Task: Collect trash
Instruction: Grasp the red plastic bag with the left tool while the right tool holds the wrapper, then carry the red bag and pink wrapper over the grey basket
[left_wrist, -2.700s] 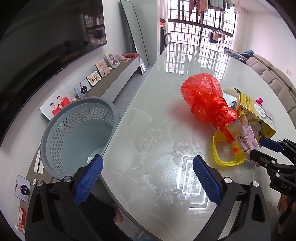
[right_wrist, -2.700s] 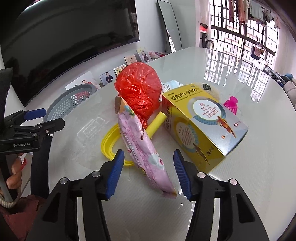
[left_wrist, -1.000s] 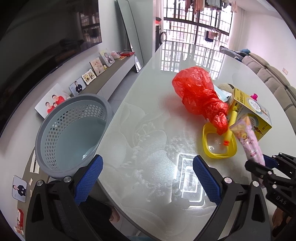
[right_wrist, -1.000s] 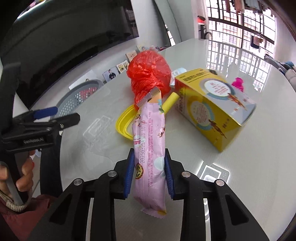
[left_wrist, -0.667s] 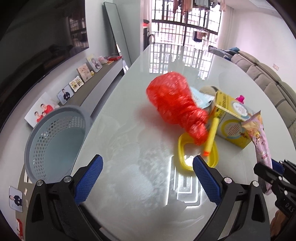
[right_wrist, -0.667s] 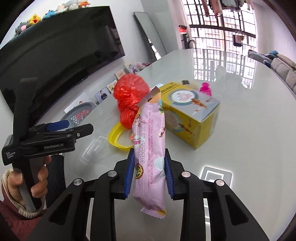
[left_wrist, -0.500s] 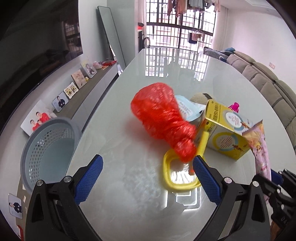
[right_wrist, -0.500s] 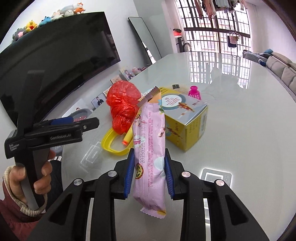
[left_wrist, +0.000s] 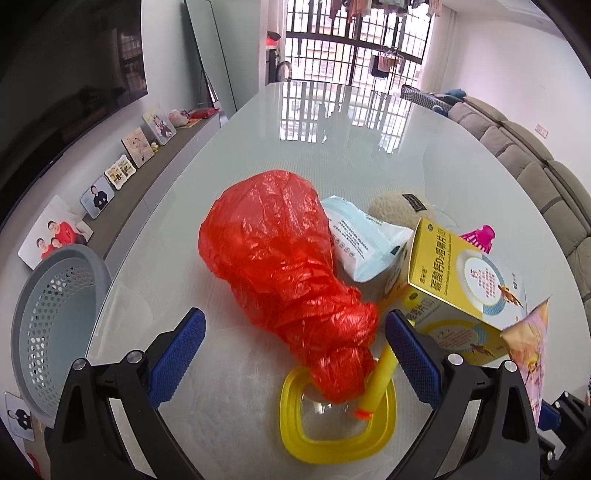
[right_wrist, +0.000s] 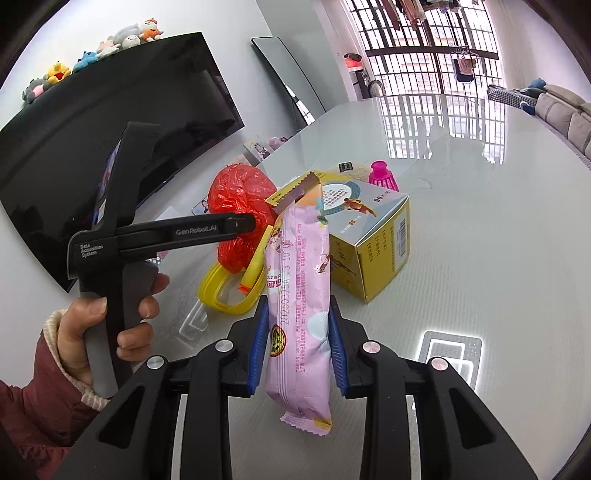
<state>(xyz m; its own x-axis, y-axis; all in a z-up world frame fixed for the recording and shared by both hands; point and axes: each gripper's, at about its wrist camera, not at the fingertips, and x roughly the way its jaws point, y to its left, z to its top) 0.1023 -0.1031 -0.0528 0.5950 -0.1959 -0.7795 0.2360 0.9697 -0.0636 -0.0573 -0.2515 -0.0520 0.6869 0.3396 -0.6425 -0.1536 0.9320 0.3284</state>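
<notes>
Pink snack wrapper (right_wrist: 299, 295) is pinched by right gripper (right_wrist: 297, 343); left gripper (left_wrist: 295, 354) is spread before red bag (left_wrist: 280, 266). Basket (left_wrist: 22, 317) appears unfilled.

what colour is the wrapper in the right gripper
Pale pink wrapper, with cartoon prints; clearest in the right wrist view.

Pink snack packet (right_wrist: 299, 295) now gripped, off table.

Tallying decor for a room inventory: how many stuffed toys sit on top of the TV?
6, in a row along the TV's top edge in the right wrist view: grey one far left, yellow, blue, white, white, orange-white. More may hide beyond the frame's edge.
</notes>
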